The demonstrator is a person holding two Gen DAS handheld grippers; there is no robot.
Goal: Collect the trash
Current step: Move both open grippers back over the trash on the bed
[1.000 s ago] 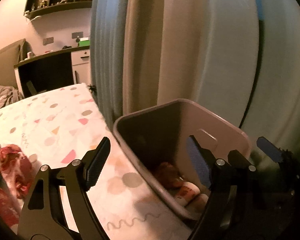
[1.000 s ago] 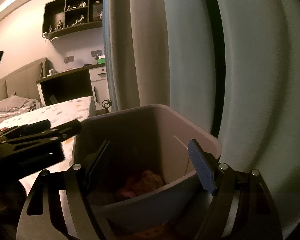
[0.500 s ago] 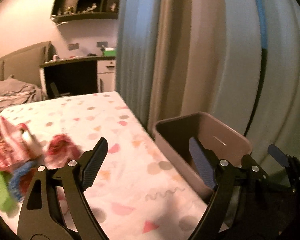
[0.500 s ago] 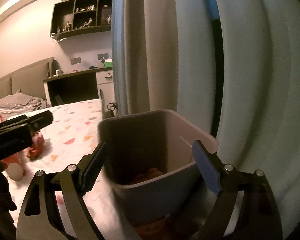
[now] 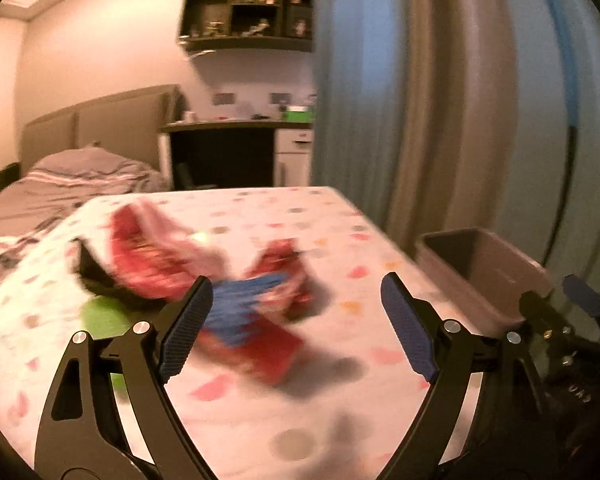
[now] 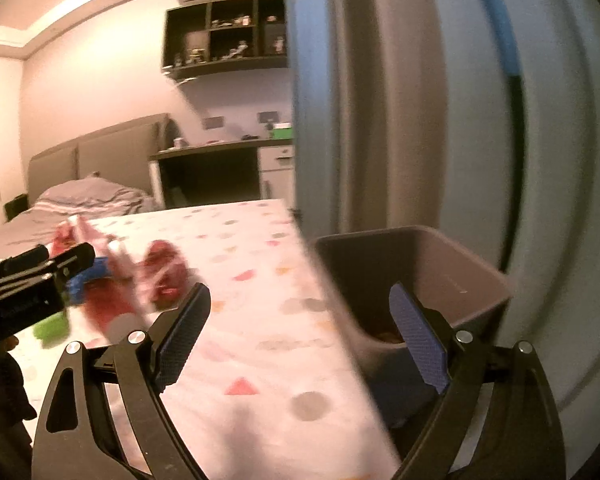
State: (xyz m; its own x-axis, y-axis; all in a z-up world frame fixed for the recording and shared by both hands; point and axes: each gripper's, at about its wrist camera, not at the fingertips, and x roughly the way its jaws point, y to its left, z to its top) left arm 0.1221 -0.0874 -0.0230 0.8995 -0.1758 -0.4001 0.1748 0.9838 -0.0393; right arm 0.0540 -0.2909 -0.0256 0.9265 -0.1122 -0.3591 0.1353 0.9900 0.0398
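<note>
Both my tongs released, nothing between them
My left tongs point(image 5: 296, 320) and right tongs point(image 6: 300, 332) have just been opening; wrappers point(image 5: 252, 280) lie on the spotted surface point(image 5: 340, 380), bin point(image 6: 440, 280) beside its edge

Counted: 1 bin point(image 5: 500, 276) beside 1 tabletop point(image 5: 292, 412) w/ dotted cloth. Trash pile on it is blurred; approx. 2 red wrappers point(image 5: 148, 260), 1 blue item point(image 5: 244, 300), 1 green item point(image 5: 100, 314) are made out, exact no. can't be told. 2 grippers seen. 1 bed point(image 5: 60, 188), 1 wall shelf point(image 5: 248, 16) noted behind.
</note>
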